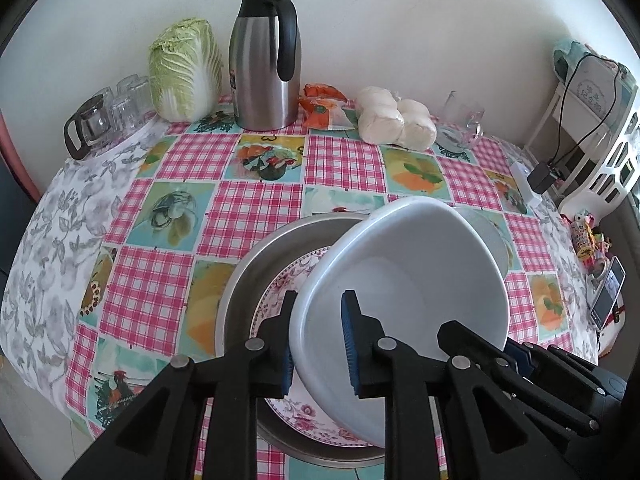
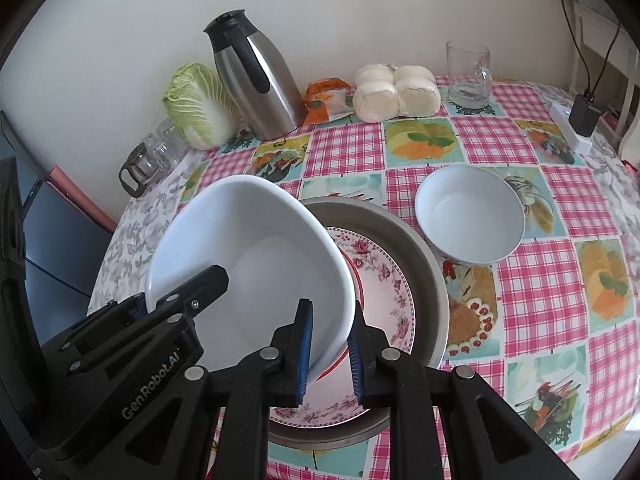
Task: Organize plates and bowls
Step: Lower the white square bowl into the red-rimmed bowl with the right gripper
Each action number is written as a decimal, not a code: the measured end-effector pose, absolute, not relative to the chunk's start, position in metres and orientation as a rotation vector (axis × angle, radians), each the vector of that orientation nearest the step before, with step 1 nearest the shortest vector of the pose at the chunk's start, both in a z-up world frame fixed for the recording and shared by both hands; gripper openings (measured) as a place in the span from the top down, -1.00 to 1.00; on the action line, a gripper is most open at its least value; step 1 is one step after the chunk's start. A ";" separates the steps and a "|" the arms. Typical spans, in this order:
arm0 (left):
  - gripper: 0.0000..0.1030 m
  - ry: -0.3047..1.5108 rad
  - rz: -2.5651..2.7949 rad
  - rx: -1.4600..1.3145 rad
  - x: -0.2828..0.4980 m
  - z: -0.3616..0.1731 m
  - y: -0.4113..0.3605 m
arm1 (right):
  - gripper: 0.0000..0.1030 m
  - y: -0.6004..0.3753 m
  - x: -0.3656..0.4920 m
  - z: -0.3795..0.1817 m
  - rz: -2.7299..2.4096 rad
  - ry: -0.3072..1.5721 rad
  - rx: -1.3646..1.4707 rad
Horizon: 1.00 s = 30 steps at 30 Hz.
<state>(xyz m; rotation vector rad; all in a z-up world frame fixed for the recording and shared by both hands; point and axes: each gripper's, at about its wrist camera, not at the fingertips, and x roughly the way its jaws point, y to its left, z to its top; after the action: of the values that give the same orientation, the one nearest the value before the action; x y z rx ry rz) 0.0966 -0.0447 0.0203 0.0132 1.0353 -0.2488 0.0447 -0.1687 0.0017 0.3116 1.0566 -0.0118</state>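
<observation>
Here both claws pinch the tilted white bowl's (image 1: 416,280) rim over the floral plate (image 2: 380,292).

Counted around the one steel basin (image 2: 432,276): one floral plate (image 2: 380,280) inside it, two white bowls, a large one (image 2: 256,264) above it and a smaller one (image 2: 470,214) beside it, one steel jug (image 2: 260,88), one cabbage (image 2: 200,108) and four buns (image 2: 396,92) behind.

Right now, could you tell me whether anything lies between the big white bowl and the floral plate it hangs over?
Nothing visible does. The big white bowl, gripped on opposite rims by the left gripper and right gripper, tilts above the bare floral plate in the metal basin.
</observation>
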 end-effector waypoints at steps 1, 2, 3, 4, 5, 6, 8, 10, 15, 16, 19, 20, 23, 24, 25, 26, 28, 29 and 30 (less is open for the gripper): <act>0.60 1.039 -0.250 0.015 0.097 0.019 -0.045 | 0.61 -0.169 0.045 0.001 -0.014 1.061 0.310; 0.60 1.042 -0.250 0.017 0.097 0.018 -0.045 | 0.61 -0.169 0.045 0.000 -0.016 1.065 0.311; 0.60 1.044 -0.251 0.018 0.097 0.017 -0.046 | 0.61 -0.169 0.045 -0.001 -0.019 1.071 0.312; 0.60 1.044 -0.253 0.018 0.097 0.017 -0.046 | 0.61 -0.169 0.046 -0.002 -0.021 1.075 0.311; 0.60 1.043 -0.256 0.023 0.097 0.016 -0.046 | 0.61 -0.169 0.046 -0.002 -0.023 1.077 0.311; 0.60 1.041 -0.256 0.028 0.098 0.015 -0.047 | 0.60 -0.170 0.046 -0.003 -0.025 1.081 0.313; 0.60 1.044 -0.239 0.041 0.100 0.012 -0.047 | 0.59 -0.171 0.046 -0.003 -0.027 1.086 0.317; 0.61 1.056 -0.230 0.044 0.102 0.007 -0.047 | 0.56 -0.171 0.047 -0.004 -0.033 1.086 0.312; 0.65 1.053 -0.215 0.055 0.104 0.004 -0.045 | 0.52 -0.170 0.048 -0.008 -0.039 1.101 0.309; 0.66 1.051 -0.216 0.054 0.104 0.004 -0.045 | 0.51 -0.170 0.048 -0.009 -0.040 1.104 0.305; 0.66 1.048 -0.215 0.059 0.105 0.004 -0.045 | 0.50 -0.169 0.048 -0.009 -0.041 1.105 0.302; 0.66 1.047 -0.214 0.058 0.105 0.005 -0.045 | 0.50 -0.170 0.048 -0.009 -0.040 1.102 0.304; 0.66 1.049 -0.216 0.055 0.105 0.004 -0.045 | 0.50 -0.171 0.048 -0.008 -0.036 1.100 0.312; 0.66 1.049 -0.218 0.053 0.105 0.004 -0.045 | 0.49 -0.172 0.048 -0.008 -0.035 1.100 0.313; 0.66 1.049 -0.219 0.050 0.105 0.004 -0.045 | 0.49 -0.172 0.048 -0.007 -0.033 1.098 0.313; 0.66 1.050 -0.220 0.047 0.105 0.004 -0.045 | 0.46 -0.172 0.047 -0.006 -0.030 1.096 0.315; 0.66 1.048 -0.220 0.045 0.106 0.005 -0.045 | 0.43 -0.172 0.046 -0.004 -0.026 1.086 0.314; 0.66 1.047 -0.220 0.043 0.105 0.005 -0.045 | 0.43 -0.172 0.046 -0.002 -0.024 1.080 0.313; 0.66 1.048 -0.220 0.043 0.105 0.005 -0.045 | 0.43 -0.171 0.046 -0.002 -0.023 1.079 0.313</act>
<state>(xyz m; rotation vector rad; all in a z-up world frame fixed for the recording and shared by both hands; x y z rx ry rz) 0.1054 -0.0450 0.0052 0.0429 1.0484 -0.2201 0.0462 -0.1715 -0.0022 0.3128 1.0788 -0.0231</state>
